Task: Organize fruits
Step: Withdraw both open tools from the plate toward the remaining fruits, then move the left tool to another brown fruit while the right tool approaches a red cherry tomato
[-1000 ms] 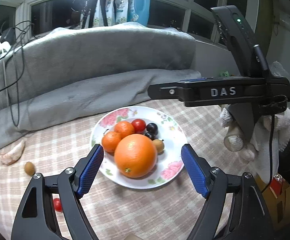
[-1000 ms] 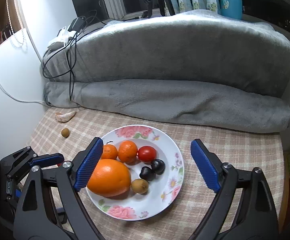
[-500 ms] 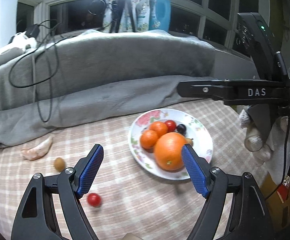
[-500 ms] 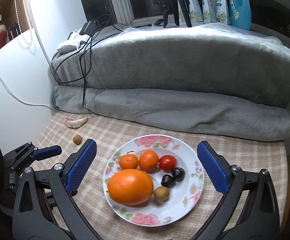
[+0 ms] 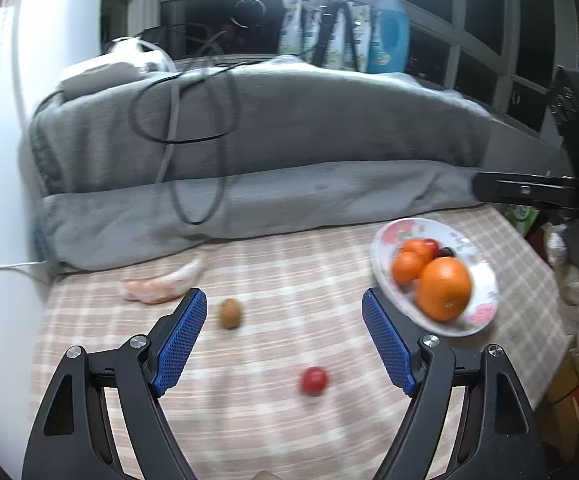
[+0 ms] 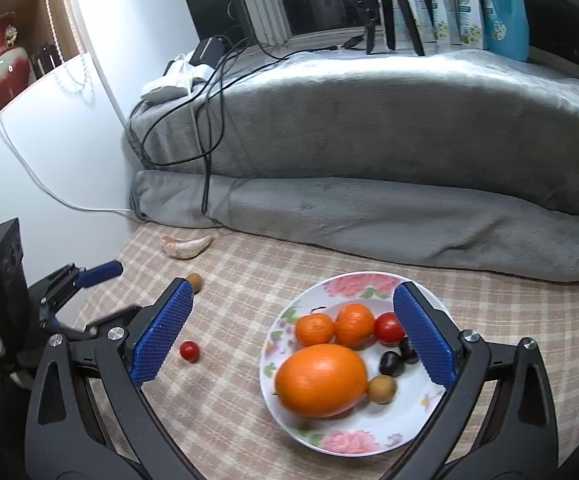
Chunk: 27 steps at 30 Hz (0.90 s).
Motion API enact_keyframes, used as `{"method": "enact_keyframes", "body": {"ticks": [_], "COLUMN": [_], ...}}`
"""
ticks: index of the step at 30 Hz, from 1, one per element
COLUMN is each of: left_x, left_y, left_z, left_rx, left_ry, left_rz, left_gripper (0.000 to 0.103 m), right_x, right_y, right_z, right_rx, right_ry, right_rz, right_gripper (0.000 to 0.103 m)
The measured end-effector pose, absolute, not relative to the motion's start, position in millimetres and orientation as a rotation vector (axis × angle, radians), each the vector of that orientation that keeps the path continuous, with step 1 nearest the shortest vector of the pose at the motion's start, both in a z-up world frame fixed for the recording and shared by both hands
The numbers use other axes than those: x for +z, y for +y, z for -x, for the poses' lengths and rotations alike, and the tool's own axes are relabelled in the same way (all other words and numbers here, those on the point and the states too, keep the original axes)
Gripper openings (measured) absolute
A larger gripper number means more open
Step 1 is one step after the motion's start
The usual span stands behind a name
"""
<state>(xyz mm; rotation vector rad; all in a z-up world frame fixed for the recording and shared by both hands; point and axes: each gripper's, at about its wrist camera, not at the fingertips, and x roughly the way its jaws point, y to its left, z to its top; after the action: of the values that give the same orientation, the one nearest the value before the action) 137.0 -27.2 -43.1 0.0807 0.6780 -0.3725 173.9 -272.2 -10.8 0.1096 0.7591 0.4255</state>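
The left gripper (image 5: 281, 340) has its jaws apart and holds nothing; it hangs over the checked tablecloth (image 5: 289, 280). Between its blue pads lie a small brown fruit (image 5: 230, 313), close to the left pad, and a cherry tomato (image 5: 313, 380) nearer the camera. A peeled citrus segment (image 5: 161, 286) lies just beyond the left pad, near the grey blanket (image 5: 289, 140). The floral plate (image 6: 353, 440) stands to the right. The right gripper (image 6: 289, 344) is also wide apart and empty, above the plate. On the plate are a big orange (image 6: 321, 380), two mandarins (image 6: 315, 328), a red tomato (image 6: 388, 328), two dark fruits (image 6: 391, 362) and a second brown fruit (image 6: 381, 389).
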Motion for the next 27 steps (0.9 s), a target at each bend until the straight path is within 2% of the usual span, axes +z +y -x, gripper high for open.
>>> {"method": "enact_keyframes", "body": {"ticks": [10,11,13,17,19,23,27], "left_x": [-52,-53,-55,-58,-62,-66,-71], "left_y": [22,24,27,33,36,41,42], "left_z": [-159,-162,-166,-177,-184,-192,-199], "left_rx": [-0.314,-0.315,-0.32,-0.341,-0.342,-0.354,-0.367], "left_ry": [0.703,0.706,0.716,0.735,0.75,0.76,0.77], "left_rz": [-0.114,-0.121,-0.136,-0.145,-0.147,-0.155,-0.158], "left_gripper": [0.08,0.078,0.068,0.066,0.059,0.058,0.054], "right_x": [-10,-10,-10,-13,-15,-17,-21], "right_y": [-255,-254,-252,-249,-249,-245,-229], "right_z": [-158,-157,-154,-151,-149,-149,-148], "right_rx": [0.45,0.452,0.455,0.46,0.463,0.483,0.52], "right_ry": [0.748,0.747,0.749,0.758,0.759,0.768,0.786], "right_rz": [-0.122,-0.121,-0.12,-0.124,-0.131,-0.126,-0.093], "right_gripper": [0.102,0.102,0.102,0.102,0.102,0.102,0.091]}}
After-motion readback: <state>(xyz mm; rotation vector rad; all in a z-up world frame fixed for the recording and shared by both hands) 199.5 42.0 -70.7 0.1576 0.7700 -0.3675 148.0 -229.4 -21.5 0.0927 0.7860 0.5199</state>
